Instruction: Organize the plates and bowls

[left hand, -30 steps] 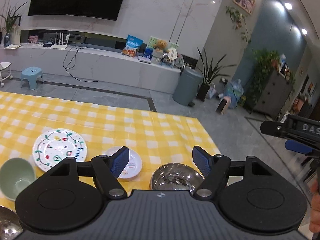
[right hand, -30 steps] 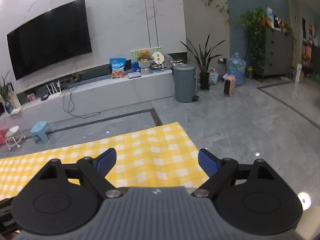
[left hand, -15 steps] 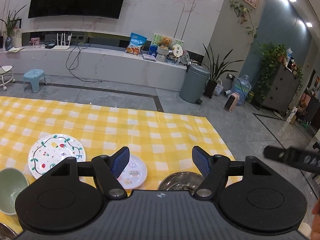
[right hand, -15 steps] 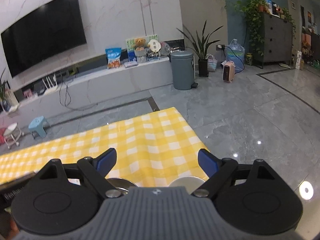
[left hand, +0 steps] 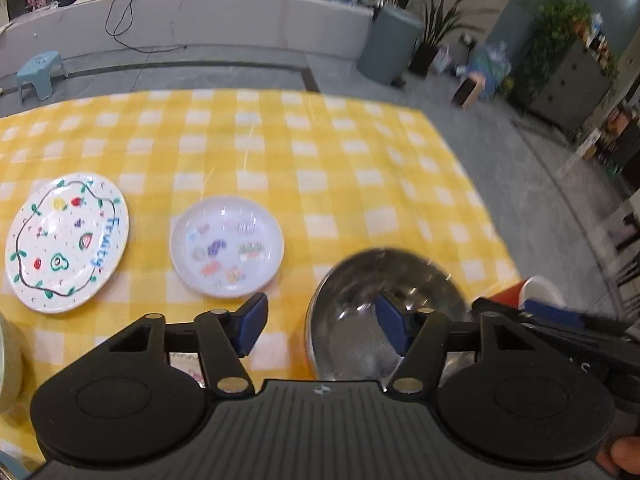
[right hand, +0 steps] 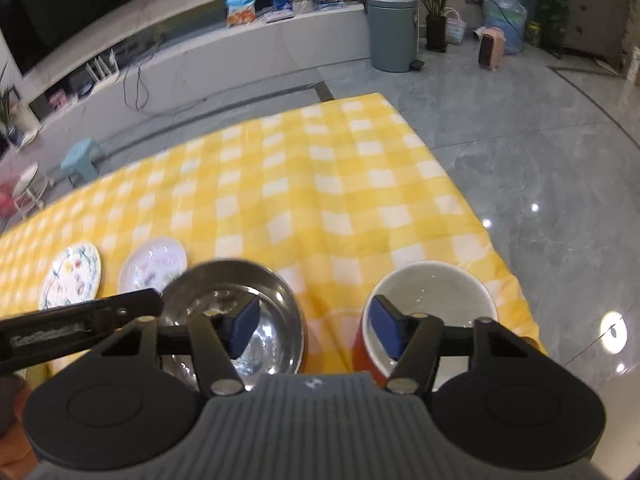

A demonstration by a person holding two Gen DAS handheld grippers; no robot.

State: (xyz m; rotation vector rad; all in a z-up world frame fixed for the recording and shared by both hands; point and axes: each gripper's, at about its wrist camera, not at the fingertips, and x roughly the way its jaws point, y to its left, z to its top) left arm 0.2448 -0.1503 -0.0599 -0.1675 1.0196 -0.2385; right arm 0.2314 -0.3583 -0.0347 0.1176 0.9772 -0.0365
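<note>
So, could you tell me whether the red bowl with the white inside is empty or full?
Empty: the red bowl with the white inside stands upright, showing only its bare white interior.

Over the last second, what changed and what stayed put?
Both grippers tipped down toward the table: left gripper over the steel bowl's rim, right gripper between it and the red bowl. Both jaws are closing; nothing gripped. Dishes stayed put.

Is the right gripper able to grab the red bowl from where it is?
Probably yes. The right gripper is closing with the red bowl's near rim between its fingers, not yet pinched. Nothing blocks it; the steel bowl sits apart on the left.
</note>
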